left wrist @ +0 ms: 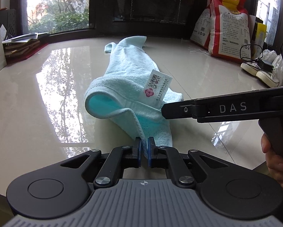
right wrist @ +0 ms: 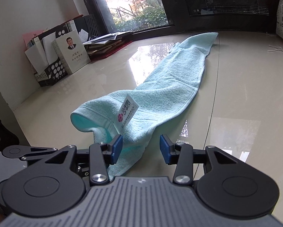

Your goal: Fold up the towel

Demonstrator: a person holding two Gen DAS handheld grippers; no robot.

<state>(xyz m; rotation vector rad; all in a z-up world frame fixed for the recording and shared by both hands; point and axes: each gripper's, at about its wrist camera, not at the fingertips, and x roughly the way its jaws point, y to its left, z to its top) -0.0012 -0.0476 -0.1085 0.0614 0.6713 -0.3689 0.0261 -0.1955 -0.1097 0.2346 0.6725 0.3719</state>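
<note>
My left gripper (left wrist: 144, 147) pinches the towel (left wrist: 130, 75)'s near corner while my right gripper (right wrist: 140, 148) gapes wide around its bunched edge; grabbing several layers risks a crooked fold.

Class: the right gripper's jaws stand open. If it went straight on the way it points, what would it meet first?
Most likely the light blue towel: its near end lies between the right gripper jaws already, though exact depth is unclear.
</note>
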